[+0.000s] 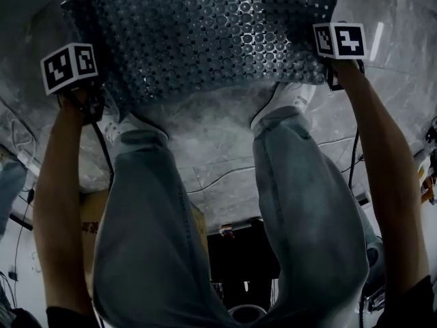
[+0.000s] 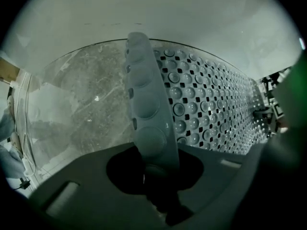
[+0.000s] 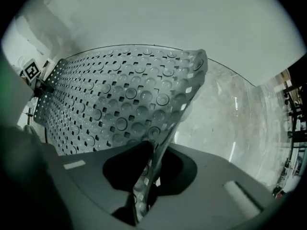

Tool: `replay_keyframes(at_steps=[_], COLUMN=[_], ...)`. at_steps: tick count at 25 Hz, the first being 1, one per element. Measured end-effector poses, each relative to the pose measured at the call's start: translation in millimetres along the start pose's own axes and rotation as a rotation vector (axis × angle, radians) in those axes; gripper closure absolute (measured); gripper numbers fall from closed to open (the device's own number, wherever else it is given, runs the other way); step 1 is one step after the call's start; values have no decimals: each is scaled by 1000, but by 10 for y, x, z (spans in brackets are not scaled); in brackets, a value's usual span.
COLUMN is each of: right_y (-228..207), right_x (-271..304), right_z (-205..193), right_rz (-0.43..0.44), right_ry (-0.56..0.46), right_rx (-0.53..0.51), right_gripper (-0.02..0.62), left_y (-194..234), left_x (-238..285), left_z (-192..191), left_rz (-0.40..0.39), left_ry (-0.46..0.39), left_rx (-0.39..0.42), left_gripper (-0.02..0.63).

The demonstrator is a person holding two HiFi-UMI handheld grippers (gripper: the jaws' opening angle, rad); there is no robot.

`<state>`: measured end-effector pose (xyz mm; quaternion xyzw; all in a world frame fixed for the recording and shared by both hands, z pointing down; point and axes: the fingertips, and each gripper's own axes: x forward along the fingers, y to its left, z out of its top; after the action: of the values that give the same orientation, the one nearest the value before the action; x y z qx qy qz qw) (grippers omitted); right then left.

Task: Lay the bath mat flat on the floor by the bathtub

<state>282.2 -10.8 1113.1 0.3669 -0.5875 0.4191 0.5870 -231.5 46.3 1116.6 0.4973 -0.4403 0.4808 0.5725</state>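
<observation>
Denim legs (image 1: 157, 238) stand on the marble floor (image 1: 225, 162). Just past the shoes (image 1: 287, 101), the left gripper (image 2: 153, 171) and right gripper (image 3: 141, 190) each have their jaws clenched on a lifted near corner of the bath mat (image 1: 205, 39). The rest of it lies flat along the floor's far edge, beside the white bathtub (image 2: 192, 18).

We count one bath mat (image 1: 205, 33), dotted with more suction cups than we can number. There are two grippers: the left hand-held gripper (image 1: 90, 108) at the left of the frame and the right hand-held gripper (image 1: 334, 77) at the upper right. We see two marker cubes (image 1: 69, 67) (image 1: 340, 40), one on each. We also count two forearms (image 1: 58, 203) (image 1: 386, 169), two legs (image 1: 147, 238) (image 1: 307, 203) in jeans, two white shoes (image 1: 119, 125) (image 1: 290, 98) and one marbled floor (image 1: 218, 162).
</observation>
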Motion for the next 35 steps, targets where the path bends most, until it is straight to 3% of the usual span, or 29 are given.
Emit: replay_keyframes(at_steps=[4,6,8,10,12,18,25,35], right_y=[-3,-28,-75,-111,-155,-155,15,372], right_x=[-5,-72,-194,-337,-495,-983,-1514,-2207], right_z=[-12,21,41,45,64,101,26,-70], right_rz=[18,-29,-93,-139,-166,-160,-127,-74], right_ry=[8,37,54,50,41,39,48,54], right_rx=[39,31,43,71,92,113,155,200], right_gripper=[543,518,450,432,431,433,437,470], left_y=[11,32,26,8,-18,-137,-481,-675], left_x=[0,-27,-84,-182,-314,-769,-1343,-2204], left_z=[-24,-10,-32,-122,-189,-287,-435,-677], left_rz=[-13,14,55,94,125,126,28,21], left_ry=[-4,6,34,79,115,129,129,118], left_rx=[-11,-20,-22,-11,10,-11,-116,-8], left_gripper=[540,537,481,408,379,379,411,500])
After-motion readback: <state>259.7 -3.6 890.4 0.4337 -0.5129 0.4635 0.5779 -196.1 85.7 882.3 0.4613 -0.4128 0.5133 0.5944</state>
